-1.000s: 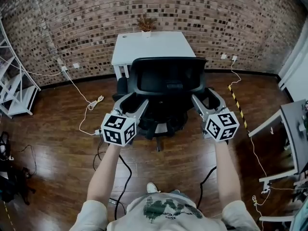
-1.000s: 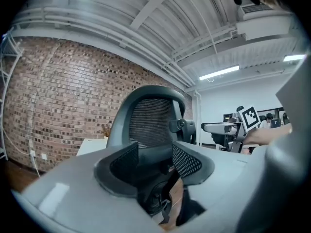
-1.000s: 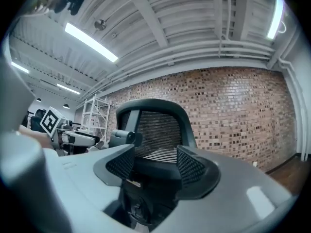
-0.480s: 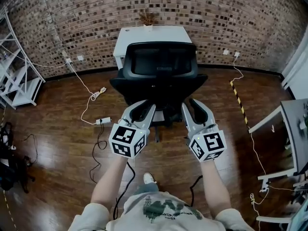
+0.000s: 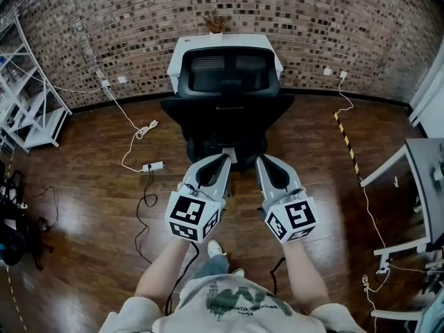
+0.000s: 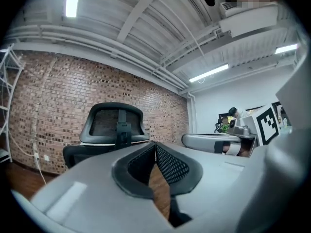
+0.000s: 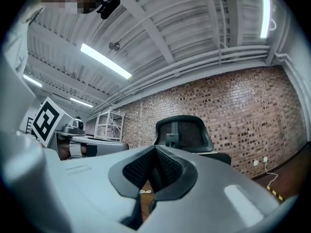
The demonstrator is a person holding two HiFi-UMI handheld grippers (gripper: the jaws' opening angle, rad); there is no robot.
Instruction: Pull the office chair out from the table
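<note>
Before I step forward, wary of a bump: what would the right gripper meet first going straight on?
Probably the office chair's backrest; nothing shows between it and the shut right gripper, though depth is unclear.

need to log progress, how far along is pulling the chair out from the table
Done, it seems: the office chair stands on open floor before the table. In hand: nothing; the left gripper and right gripper have just closed empty, clear of it. Left: nothing obvious.
</note>
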